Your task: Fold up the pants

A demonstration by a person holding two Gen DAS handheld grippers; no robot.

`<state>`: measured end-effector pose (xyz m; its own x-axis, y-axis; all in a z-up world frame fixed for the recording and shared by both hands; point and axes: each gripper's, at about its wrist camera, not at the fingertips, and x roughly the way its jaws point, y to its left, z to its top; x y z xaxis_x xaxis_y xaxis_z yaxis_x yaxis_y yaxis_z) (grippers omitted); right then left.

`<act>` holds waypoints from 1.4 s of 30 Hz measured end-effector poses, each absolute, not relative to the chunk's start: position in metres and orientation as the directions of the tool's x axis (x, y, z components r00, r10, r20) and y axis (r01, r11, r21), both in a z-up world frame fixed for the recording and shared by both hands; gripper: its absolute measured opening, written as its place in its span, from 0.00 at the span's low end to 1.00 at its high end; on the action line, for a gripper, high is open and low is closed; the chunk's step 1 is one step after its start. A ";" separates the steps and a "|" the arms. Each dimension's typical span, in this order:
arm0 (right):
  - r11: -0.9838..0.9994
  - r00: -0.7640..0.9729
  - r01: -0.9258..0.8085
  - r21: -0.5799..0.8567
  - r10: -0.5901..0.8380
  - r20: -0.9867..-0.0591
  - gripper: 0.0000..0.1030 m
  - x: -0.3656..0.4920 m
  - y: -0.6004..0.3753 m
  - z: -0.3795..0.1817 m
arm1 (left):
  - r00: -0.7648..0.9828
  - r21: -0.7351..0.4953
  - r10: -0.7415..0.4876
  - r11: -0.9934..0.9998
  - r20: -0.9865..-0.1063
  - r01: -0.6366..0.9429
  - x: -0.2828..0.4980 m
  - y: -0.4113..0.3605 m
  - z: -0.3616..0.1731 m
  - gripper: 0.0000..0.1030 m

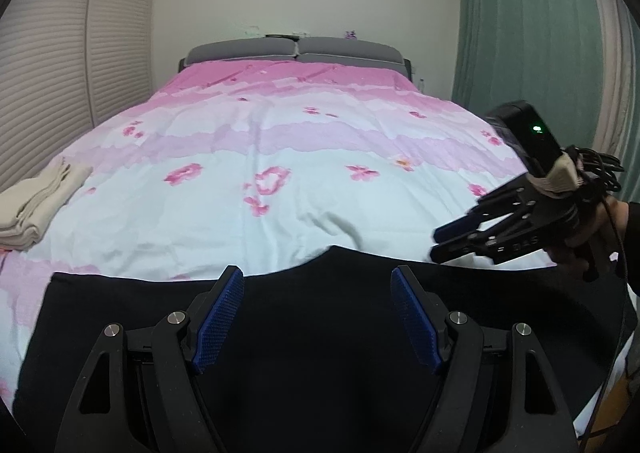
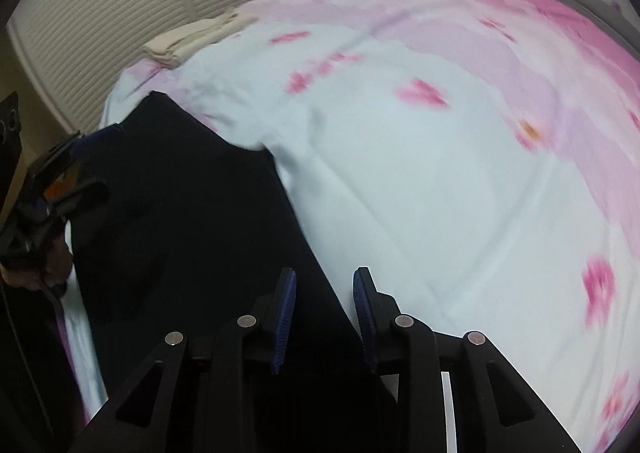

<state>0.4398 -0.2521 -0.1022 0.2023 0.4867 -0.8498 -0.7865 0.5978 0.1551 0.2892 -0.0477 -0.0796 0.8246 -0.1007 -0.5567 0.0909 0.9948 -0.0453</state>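
Both claws empty: left claw (image 1: 318, 281) wide, right claw (image 2: 325, 285) narrow. Black pants (image 1: 304, 333) lie crosswise along the bed's (image 1: 280, 141) near edge, directly under both; left sits centred, right over one edge.

Pants (image 1: 300, 353) spread flat across the near edge of the bed (image 1: 280, 141), under both grippers. Folded cloth (image 1: 36, 201) at the bed's left edge, beside the shutters (image 1: 52, 73). Headboard (image 1: 296, 49) at the far end, curtain (image 1: 528, 33) to the right.
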 end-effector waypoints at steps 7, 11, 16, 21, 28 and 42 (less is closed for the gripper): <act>0.521 0.119 -0.836 0.171 0.476 -0.871 0.30 0.463 -0.168 -0.121 | 0.822 -0.049 -0.044 0.999 -0.567 0.020 0.292 -0.010 -0.083 0.73; 0.513 0.052 -0.827 0.231 0.479 -0.876 0.28 0.473 -0.143 -0.139 | 0.821 -0.058 -0.036 0.998 -0.569 0.004 0.293 0.004 -0.086 0.73; 0.493 0.024 -0.830 0.261 0.499 -0.866 0.04 0.472 -0.134 -0.147 | 0.821 -0.070 -0.043 0.998 -0.570 0.003 0.294 0.010 -0.088 0.73; 0.527 0.100 -0.806 0.269 0.570 -0.816 0.02 0.478 -0.146 -0.124 | 0.822 -0.075 -0.046 0.997 -0.568 0.004 0.293 0.011 -0.087 0.73; 0.590 0.129 -0.779 0.212 0.481 -0.867 0.13 0.474 -0.142 -0.133 | 0.826 -0.059 -0.042 0.998 -0.562 0.011 0.283 0.008 -0.078 0.73; 0.970 0.658 -0.225 0.095 0.223 -0.719 0.51 0.268 -0.402 -0.040 | 0.814 -0.022 -0.234 0.965 -0.532 0.263 0.232 -0.103 -0.062 0.73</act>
